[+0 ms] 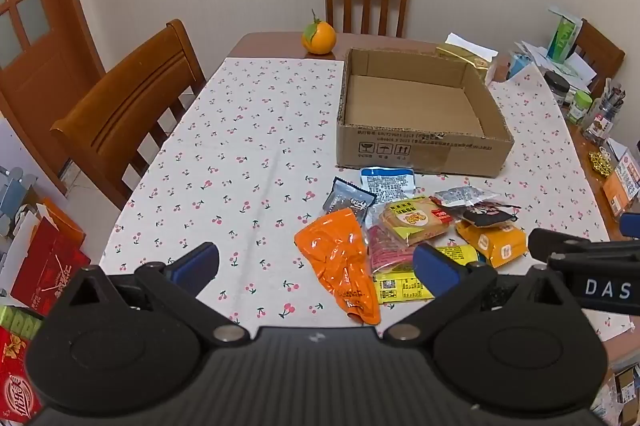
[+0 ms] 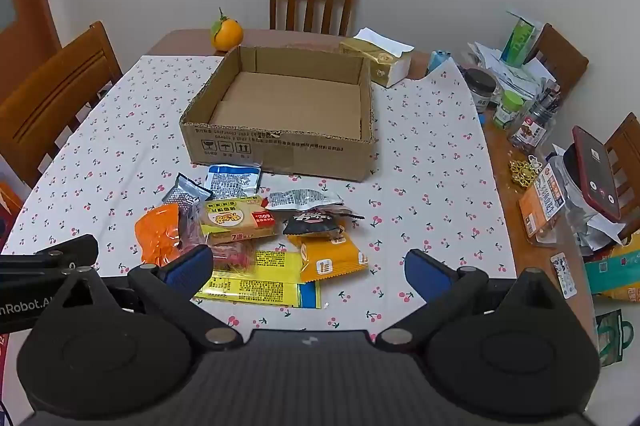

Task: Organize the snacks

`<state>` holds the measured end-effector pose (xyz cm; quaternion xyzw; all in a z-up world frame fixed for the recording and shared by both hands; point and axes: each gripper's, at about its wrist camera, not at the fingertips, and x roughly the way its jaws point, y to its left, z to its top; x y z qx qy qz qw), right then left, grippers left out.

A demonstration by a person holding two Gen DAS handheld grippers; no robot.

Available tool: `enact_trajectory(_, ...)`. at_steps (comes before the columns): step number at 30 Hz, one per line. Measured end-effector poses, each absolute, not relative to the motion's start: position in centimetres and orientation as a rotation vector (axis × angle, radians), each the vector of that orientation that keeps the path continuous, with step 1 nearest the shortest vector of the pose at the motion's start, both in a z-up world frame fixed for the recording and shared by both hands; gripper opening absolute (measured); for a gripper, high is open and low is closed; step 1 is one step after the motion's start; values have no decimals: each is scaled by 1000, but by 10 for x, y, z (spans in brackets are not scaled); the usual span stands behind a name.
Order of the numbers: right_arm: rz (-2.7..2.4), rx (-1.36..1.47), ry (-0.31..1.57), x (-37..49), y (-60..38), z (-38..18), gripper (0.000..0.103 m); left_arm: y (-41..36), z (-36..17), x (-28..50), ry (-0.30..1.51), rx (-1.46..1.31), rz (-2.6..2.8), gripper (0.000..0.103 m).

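Note:
A pile of snack packets lies on the cherry-print tablecloth (image 1: 248, 162) in front of an open cardboard box (image 1: 420, 146). The box (image 2: 280, 150) holds nothing. The pile has an orange packet (image 1: 340, 258), a bread slice pack (image 1: 416, 222), a yellow-orange packet (image 2: 332, 258), a yellow flat packet (image 2: 260, 286) and a blue-white packet (image 2: 232, 182). My left gripper (image 1: 316, 264) is open, hovering over the near side of the pile. My right gripper (image 2: 308, 266) is open and empty above the pile's near edge.
An orange fruit (image 1: 319, 36) sits at the table's far edge. A tissue box (image 2: 380, 60) stands behind the cardboard box. Jars, papers and a phone (image 2: 596, 174) crowd the right side. Wooden chairs (image 1: 128, 114) stand around the table.

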<state>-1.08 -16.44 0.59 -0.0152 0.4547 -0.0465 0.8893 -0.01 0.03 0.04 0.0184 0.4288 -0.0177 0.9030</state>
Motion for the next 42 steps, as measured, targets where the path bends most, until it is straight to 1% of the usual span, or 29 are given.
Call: enact_trajectory(42, -51, -33, 929, -1, -176, 2, 103, -8, -4, 5, 895, 1, 20, 102)
